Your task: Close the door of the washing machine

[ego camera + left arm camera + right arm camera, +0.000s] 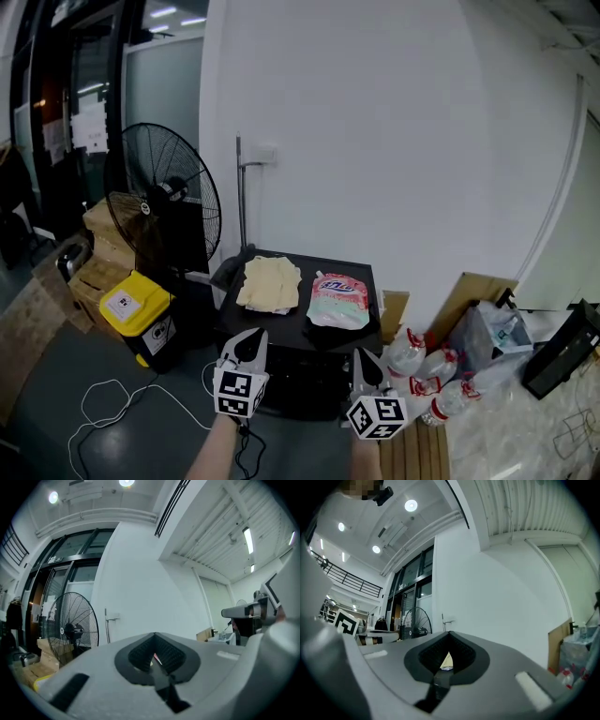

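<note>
Washing machine (302, 380): low black cabinet against the white wall, just beyond and below both grippers, touching neither. The front is dark and the door cannot be made out. On top lie a yellow cloth (269, 284) and a detergent pouch (337, 300).
Left gripper (248, 339), right gripper (364, 361): jaws together, nothing held.

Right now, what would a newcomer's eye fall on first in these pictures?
The black washer by the white wall, with a yellow cloth and a pink pouch lying on its top. A big black fan stands to its left. The left gripper and right gripper, both shut, hang in front of it.
</note>
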`<state>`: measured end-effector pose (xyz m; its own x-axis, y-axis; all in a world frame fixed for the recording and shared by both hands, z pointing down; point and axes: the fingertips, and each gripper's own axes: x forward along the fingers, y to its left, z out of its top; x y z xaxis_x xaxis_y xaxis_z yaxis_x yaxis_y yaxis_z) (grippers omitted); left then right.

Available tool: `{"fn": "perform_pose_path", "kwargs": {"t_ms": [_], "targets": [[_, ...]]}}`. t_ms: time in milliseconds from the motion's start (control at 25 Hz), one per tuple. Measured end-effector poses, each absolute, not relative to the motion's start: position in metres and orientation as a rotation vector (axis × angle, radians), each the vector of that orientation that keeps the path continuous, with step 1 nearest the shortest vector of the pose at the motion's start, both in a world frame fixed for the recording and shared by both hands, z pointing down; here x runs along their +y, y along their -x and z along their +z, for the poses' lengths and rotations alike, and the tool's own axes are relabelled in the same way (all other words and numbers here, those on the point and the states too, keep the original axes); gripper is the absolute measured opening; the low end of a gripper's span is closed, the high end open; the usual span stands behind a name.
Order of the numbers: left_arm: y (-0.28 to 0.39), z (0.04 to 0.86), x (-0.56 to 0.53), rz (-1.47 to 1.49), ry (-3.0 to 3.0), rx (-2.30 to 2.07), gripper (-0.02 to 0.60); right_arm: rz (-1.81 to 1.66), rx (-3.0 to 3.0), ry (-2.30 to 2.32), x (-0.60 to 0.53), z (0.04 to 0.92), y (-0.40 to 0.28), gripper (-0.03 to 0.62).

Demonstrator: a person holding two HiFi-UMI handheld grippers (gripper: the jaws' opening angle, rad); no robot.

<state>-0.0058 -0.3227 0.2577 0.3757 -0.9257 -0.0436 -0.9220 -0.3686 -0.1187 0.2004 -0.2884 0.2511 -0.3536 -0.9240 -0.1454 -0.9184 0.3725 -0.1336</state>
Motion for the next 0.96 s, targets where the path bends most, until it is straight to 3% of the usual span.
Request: {"fn": "perform_pose_path", "kwargs": {"t_ms": [960], "targets": [[0.0036,0.2602,-0.319,-0.042,2.504,1.674,0.008,-0.068,2.436,1.649,-0.2865,0.2551,-0.1979,0.011]]}}
